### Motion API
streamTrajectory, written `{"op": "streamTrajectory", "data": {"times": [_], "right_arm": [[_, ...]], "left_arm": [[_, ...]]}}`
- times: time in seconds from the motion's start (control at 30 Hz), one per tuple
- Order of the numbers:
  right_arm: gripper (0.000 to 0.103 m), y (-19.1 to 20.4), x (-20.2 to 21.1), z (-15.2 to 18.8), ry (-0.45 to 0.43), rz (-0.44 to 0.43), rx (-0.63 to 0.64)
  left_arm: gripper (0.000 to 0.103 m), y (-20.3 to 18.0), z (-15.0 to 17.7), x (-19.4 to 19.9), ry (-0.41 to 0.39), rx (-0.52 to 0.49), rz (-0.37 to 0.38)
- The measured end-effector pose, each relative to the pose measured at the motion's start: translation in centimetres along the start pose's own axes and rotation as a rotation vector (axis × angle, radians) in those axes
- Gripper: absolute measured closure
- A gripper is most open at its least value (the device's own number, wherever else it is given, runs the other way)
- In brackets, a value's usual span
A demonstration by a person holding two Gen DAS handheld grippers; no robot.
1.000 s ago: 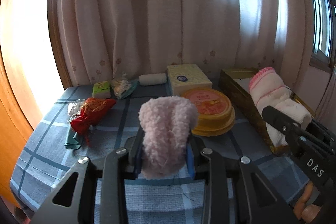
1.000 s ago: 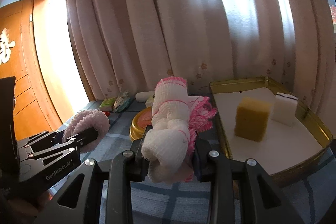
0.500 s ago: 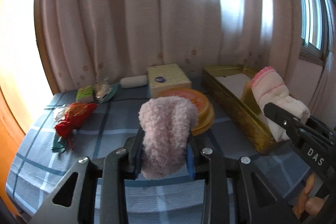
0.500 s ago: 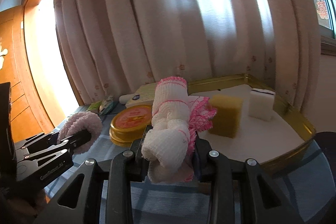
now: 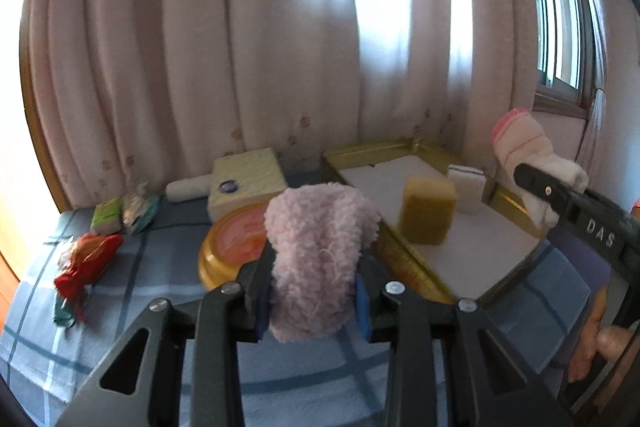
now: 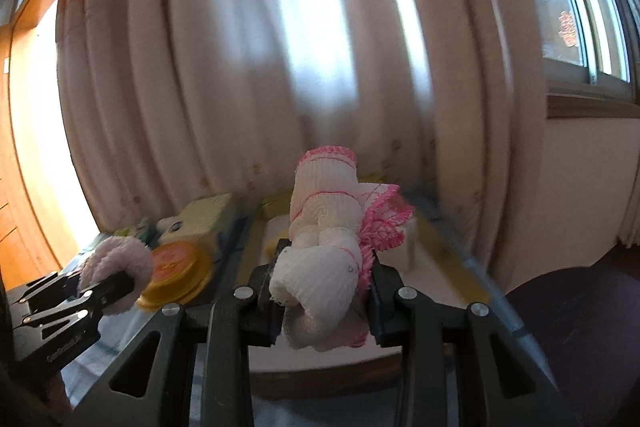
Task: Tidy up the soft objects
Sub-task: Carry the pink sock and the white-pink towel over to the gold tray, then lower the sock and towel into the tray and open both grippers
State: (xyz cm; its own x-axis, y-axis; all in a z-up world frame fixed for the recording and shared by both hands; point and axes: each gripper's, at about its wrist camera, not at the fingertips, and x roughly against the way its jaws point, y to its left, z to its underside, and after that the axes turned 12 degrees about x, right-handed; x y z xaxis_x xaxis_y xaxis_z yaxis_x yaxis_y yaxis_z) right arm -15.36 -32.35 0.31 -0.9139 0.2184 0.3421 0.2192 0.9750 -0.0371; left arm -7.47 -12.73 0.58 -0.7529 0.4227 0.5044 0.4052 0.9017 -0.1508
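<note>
My left gripper (image 5: 314, 301) is shut on a fluffy pale pink soft piece (image 5: 316, 251), held above the blue checked tablecloth. The same pink piece (image 6: 116, 263) shows at the left of the right wrist view. My right gripper (image 6: 324, 291) is shut on a rolled white cloth with pink trim (image 6: 324, 227); that cloth (image 5: 524, 155) hangs at the right of the left wrist view, over the gold tray. The gold tray (image 5: 412, 263) has a white lining and holds a yellow sponge (image 5: 428, 209) and a white sponge (image 5: 466, 187).
A round yellow tin with an orange lid (image 5: 234, 247) sits left of the tray, a pale yellow box (image 5: 248, 183) behind it. A white roll (image 5: 186, 189), small packets (image 5: 120, 215) and a red pouch (image 5: 86, 263) lie at the left. Curtains hang behind; a window is at the right.
Both grippers have swung to the right with their loads still held. The tray and its sponges now sit nearer the middle of the left wrist view; the right wrist view is blurred.
</note>
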Motion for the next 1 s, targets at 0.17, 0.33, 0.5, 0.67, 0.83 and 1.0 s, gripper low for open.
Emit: {"op": "streamTrajectory", "data": {"times": [0.17, 0.33, 0.5, 0.67, 0.83, 1.0], "right_arm": [[0.068, -1.7, -1.0, -1.6, -0.013, 0.042, 0.021], [0.068, -2.7, -3.1, -3.6, -0.01, 0.041, 0.036], [0.068, -3.5, -5.7, -5.5, 0.017, 0.023, 0.034], [0.068, -3.9, -8.7, -6.9, 0.072, 0.011, 0.048], [0.068, -4.6, -11.5, -7.6, 0.151, 0.0, 0.055], [0.068, -5.5, -14.5, -8.1, 0.247, -0.028, 0.047]], "left_arm": [[0.072, -2.6, -0.8, -1.9, 0.004, -0.017, 0.023], [0.072, -5.5, -1.9, -4.0, 0.013, -0.043, 0.032], [0.072, -7.3, -3.5, -6.5, 0.032, -0.034, 0.042], [0.072, -8.2, -4.7, -9.4, 0.073, -0.007, 0.036], [0.072, -9.1, -5.3, -12.4, 0.128, 0.01, 0.023], [0.072, -9.7, -5.7, -14.5, 0.158, 0.013, 0.0]]}}
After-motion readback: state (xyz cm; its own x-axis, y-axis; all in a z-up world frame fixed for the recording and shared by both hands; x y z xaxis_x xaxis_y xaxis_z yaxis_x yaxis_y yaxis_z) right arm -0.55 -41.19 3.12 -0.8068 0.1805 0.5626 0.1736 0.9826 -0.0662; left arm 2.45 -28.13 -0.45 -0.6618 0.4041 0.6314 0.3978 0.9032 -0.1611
